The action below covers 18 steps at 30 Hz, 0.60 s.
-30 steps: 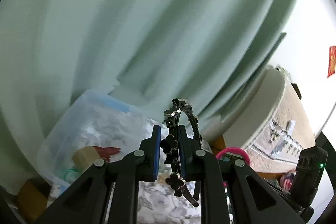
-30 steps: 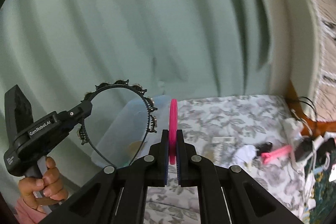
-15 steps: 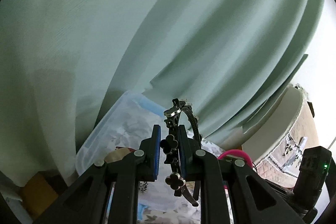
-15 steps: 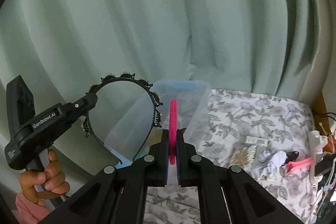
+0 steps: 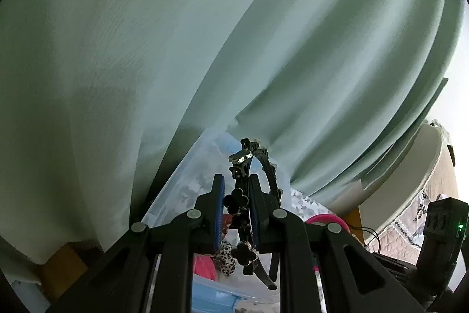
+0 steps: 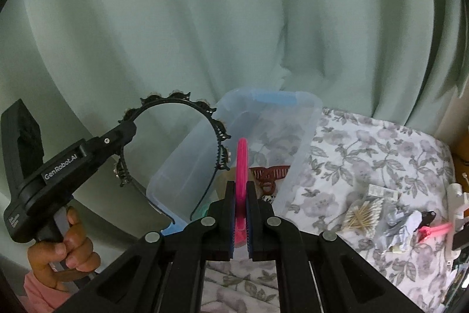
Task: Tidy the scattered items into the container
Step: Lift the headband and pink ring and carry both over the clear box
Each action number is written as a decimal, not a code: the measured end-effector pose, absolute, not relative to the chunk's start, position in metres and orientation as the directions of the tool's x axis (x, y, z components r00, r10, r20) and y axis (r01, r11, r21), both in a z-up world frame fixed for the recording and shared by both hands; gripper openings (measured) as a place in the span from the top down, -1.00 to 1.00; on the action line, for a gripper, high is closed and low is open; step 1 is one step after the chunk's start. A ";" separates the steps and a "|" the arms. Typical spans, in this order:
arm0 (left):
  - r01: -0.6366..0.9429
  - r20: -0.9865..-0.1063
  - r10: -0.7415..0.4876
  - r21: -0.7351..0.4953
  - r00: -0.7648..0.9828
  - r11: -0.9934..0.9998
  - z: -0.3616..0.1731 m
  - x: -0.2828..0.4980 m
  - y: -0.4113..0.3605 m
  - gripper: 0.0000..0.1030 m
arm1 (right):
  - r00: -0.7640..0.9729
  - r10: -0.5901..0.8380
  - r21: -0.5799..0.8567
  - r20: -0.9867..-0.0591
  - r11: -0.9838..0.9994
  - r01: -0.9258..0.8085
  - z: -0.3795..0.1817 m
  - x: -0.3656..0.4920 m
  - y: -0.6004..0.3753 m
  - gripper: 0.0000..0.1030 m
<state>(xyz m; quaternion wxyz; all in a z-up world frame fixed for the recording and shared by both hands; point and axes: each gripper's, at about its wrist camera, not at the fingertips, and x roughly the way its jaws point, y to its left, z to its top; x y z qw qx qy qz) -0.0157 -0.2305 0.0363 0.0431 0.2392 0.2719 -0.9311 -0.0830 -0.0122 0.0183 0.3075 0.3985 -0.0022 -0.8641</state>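
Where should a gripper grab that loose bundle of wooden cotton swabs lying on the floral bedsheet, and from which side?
Grip the bundle of wooden cotton swabs across its middle, coming from above with the jaws closing across the sticks. They lie flat and fanned on the floral bedsheet, so a pinch at one end would likely catch only a few.

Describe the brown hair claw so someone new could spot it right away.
Find the clear plastic bin on the floral bedsheet, in front of the green curtain. The brown hair claw lies inside it. It is the only reddish-brown toothed clip there.
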 end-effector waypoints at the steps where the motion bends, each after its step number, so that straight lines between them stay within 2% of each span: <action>1: 0.216 -0.474 0.047 -0.484 -0.879 -0.848 0.035 -0.017 -0.231 0.69 | -0.488 -0.533 0.248 -0.691 -0.810 0.532 0.017 -0.084 -0.014 0.88; 18: 0.248 -0.533 0.056 -0.480 -0.844 -0.841 0.012 -0.032 -0.238 0.68 | -0.435 -0.516 0.242 -0.738 -0.803 0.544 -0.002 -0.096 -0.034 0.88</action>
